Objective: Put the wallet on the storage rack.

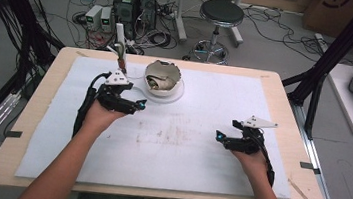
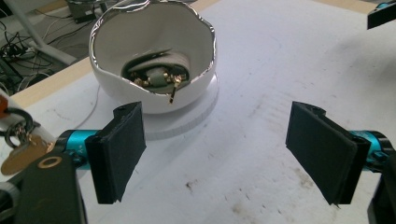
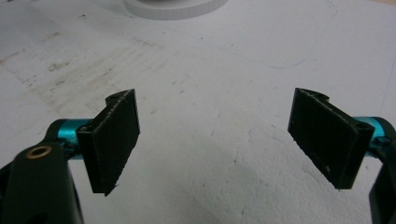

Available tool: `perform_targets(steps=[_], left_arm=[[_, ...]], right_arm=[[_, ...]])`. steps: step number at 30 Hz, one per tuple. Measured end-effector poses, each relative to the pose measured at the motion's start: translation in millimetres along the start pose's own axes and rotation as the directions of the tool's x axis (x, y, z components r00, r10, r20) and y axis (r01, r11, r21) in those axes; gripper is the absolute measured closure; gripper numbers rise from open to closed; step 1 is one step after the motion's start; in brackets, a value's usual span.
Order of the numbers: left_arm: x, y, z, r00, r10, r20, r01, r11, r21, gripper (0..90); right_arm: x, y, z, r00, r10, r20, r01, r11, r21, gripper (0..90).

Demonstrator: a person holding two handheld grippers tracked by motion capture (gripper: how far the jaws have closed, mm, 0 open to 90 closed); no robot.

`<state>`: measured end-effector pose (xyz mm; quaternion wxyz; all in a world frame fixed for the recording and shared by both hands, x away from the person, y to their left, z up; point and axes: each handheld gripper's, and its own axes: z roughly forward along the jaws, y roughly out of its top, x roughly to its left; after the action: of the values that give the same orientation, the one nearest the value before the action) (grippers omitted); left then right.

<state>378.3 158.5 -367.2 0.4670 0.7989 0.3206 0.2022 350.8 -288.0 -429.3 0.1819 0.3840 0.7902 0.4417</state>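
A white bowl [image 1: 164,79] with a jagged silvery rim stands on a round white base [image 2: 189,122] at the back middle of the mat. Inside the bowl [image 2: 154,100] lies a coiled dark strap with small gold pieces [image 2: 156,74]. My left gripper [image 1: 141,104] hovers just left of and in front of the bowl, its jaws open and empty [image 2: 219,144], pointing toward the bowl. My right gripper [image 1: 219,134] is held over the right part of the mat, jaws wide open with bare mat between them [image 3: 217,140]. The base's edge [image 3: 173,7] shows at the top of the right gripper view.
A white foam mat [image 1: 183,155] covers the wooden table [image 1: 39,94]. A thin white post [image 1: 120,40] rises behind the left hand, and a key ring with a brass tag [image 2: 21,156] hangs close to the left jaw. A stool [image 1: 220,14] and cabled boxes stand beyond the table.
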Motion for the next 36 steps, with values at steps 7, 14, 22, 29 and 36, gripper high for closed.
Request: perform_targets(steps=[7, 14, 22, 29, 36], left_arm=[[1.1, -30.8, -19.1, 0.9983, -0.058, -0.001, 0.058, 0.9971, -0.049, 19.9], [3.0, -51.2, -38.3, 0.9959, -0.09, -0.014, 0.088, 0.9937, -0.069, 19.8], [6.4, -75.3, -51.5, 0.9912, -0.131, -0.018, 0.129, 0.9871, -0.095, 19.7], [6.2, -89.9, -60.5, 0.9915, -0.13, -0.006, 0.128, 0.9844, -0.12, 18.8], [4.3, -93.5, -57.5, 0.9921, -0.126, 0.008, 0.126, 0.9854, -0.115, 18.6]], right_arm=[[-0.1, 0.0, -0.1, 1.0, 0.003, 0.002, -0.003, 1.0, -0.012, 16.9], [-0.7, -0.2, -0.2, 1.0, 0.009, 0.001, -0.009, 1.0, -0.008, 16.9], [-1.9, -0.4, 0.6, 0.9998, 0.019, -0.001, -0.019, 1.0, -0.012, 16.9], [-1.7, -0.2, 0.0, 0.9998, 0.018, -0.003, -0.018, 1.0, -0.013, 16.9], [-2.1, -0.3, -0.8, 0.9998, 0.016, -0.007, -0.016, 1.0, -0.016, 16.9]])
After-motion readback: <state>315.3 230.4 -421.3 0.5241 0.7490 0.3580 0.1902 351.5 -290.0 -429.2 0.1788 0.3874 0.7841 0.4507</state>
